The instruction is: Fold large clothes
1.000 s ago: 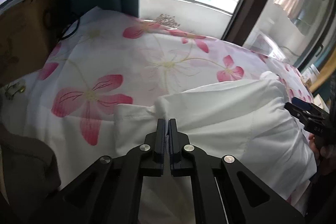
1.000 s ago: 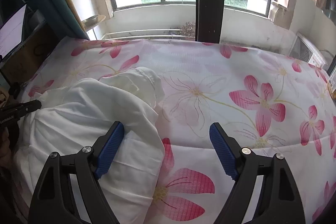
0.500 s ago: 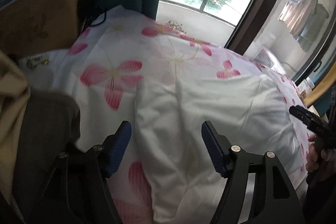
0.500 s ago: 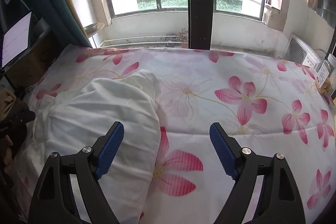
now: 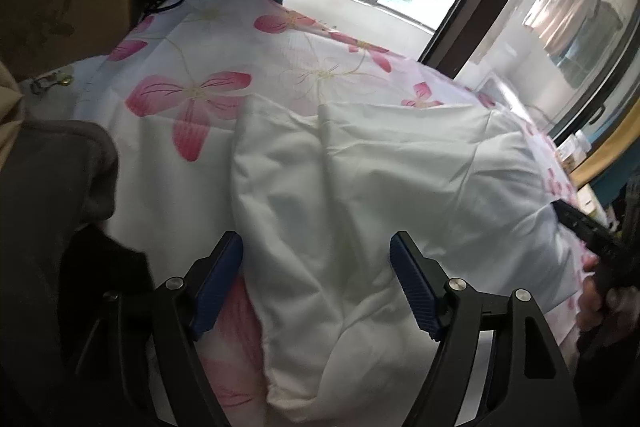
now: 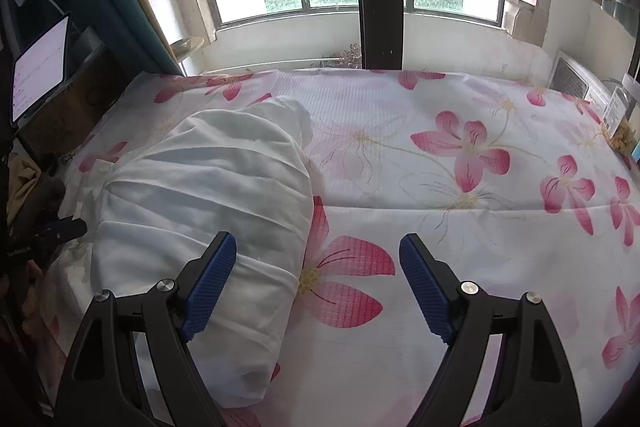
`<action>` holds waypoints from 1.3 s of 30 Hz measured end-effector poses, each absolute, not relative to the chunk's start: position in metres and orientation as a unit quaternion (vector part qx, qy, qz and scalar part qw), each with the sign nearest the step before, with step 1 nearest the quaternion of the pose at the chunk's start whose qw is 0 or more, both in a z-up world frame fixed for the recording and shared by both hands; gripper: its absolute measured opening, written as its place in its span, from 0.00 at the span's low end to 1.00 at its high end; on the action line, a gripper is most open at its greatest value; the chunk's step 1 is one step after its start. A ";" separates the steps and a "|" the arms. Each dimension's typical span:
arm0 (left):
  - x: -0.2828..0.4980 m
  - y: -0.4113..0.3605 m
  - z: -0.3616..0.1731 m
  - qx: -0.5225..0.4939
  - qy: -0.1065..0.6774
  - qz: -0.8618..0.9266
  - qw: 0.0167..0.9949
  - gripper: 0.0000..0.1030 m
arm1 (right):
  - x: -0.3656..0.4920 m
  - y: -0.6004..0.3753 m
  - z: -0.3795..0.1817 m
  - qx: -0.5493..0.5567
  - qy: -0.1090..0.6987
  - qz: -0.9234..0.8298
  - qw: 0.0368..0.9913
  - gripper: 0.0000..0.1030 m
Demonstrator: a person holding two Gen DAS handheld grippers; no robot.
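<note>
We see the folded white garment (image 6: pixel 208 211) lying at the left edge of the bed (image 6: pixel 480 247) (floral sheet), left gripper (image 5: pixel 316 279) jaws opening over it without pressing, right gripper (image 6: pixel 318 279) jaws wide, empty.

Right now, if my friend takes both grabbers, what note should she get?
Left gripper: jaws opening, hanging over the white garment, pads not pressing on it.
Right gripper: wide open, holds nothing, over the garment's right edge and the flowered sheet.
Things: the garment lies bunched in a rough folded bundle on the left part of the bed. A dark garment sits at the bed's left side.
Done: the white garment is gathered and let go.
Left: probably smooth the wrinkles and make a neater fold. I cannot tell how many folds remain.
</note>
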State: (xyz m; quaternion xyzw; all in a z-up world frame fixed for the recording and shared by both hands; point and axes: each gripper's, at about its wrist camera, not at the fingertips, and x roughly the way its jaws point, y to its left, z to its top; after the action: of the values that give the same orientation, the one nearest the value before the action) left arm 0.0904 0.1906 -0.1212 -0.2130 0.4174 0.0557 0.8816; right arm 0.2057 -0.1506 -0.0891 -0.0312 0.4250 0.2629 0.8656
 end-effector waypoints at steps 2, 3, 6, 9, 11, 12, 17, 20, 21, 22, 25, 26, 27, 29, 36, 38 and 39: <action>0.095 0.192 -0.122 -0.242 0.408 0.025 0.880 0.76 | 0.206 -0.150 -0.091 -0.031 0.424 0.264 0.866 0.81; 0.096 0.191 -0.123 -0.255 0.404 0.010 0.879 0.77 | 0.206 -0.149 -0.091 -0.032 0.424 0.264 0.866 0.81; 0.103 0.185 -0.125 -0.274 0.398 -0.020 0.875 0.79 | 0.208 -0.148 -0.094 -0.032 0.425 0.267 0.865 0.81; 0.111 0.175 -0.125 -0.263 0.399 -0.028 0.878 0.82 | 0.209 -0.146 -0.098 -0.033 0.426 0.269 0.863 0.81; 0.117 0.172 -0.126 -0.271 0.397 -0.040 0.876 0.82 | 0.210 -0.145 -0.099 -0.033 0.427 0.270 0.862 0.81; 0.119 0.171 -0.127 -0.276 0.396 -0.045 0.875 0.82 | 0.211 -0.144 -0.100 -0.033 0.427 0.270 0.862 0.81; 0.133 0.158 -0.127 -0.274 0.401 -0.084 0.870 0.83 | 0.213 -0.138 -0.106 -0.036 0.432 0.271 0.859 0.81; 0.135 0.155 -0.125 -0.263 0.402 -0.090 0.873 0.83 | 0.212 -0.133 -0.109 -0.040 0.435 0.276 0.856 0.81; 0.136 0.156 -0.124 -0.262 0.399 -0.089 0.874 0.83 | 0.212 -0.132 -0.110 -0.041 0.437 0.279 0.854 0.81; 0.135 0.157 -0.121 -0.262 0.392 -0.090 0.877 0.83 | 0.212 -0.131 -0.110 -0.043 0.437 0.281 0.854 0.81; 0.137 0.160 -0.118 -0.267 0.384 -0.097 0.878 0.83 | 0.214 -0.130 -0.112 -0.039 0.441 0.286 0.850 0.81; 0.139 0.160 -0.119 -0.266 0.386 -0.099 0.878 0.83 | 0.215 -0.130 -0.113 -0.036 0.444 0.288 0.848 0.81; 0.141 0.160 -0.121 -0.264 0.390 -0.101 0.876 0.83 | 0.215 -0.130 -0.114 -0.033 0.446 0.289 0.846 0.81; 0.146 0.156 -0.127 -0.264 0.398 -0.109 0.872 0.83 | 0.216 -0.129 -0.117 -0.028 0.450 0.293 0.843 0.81; 0.150 0.152 -0.130 -0.280 0.397 -0.150 0.861 0.85 | 0.216 -0.126 -0.121 -0.023 0.447 0.317 0.836 0.81; 0.151 0.149 -0.130 -0.269 0.397 -0.151 0.864 0.85 | 0.216 -0.125 -0.121 -0.023 0.446 0.328 0.833 0.78; 0.150 0.147 -0.130 -0.265 0.399 -0.151 0.865 0.85 | 0.216 -0.124 -0.121 -0.022 0.445 0.336 0.830 0.74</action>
State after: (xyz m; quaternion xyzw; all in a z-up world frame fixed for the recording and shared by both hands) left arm 0.1502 0.1475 -0.1300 -0.2651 0.3987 -0.1512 0.8648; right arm 0.2158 -0.1241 -0.1213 -0.0218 0.4451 0.3356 0.8299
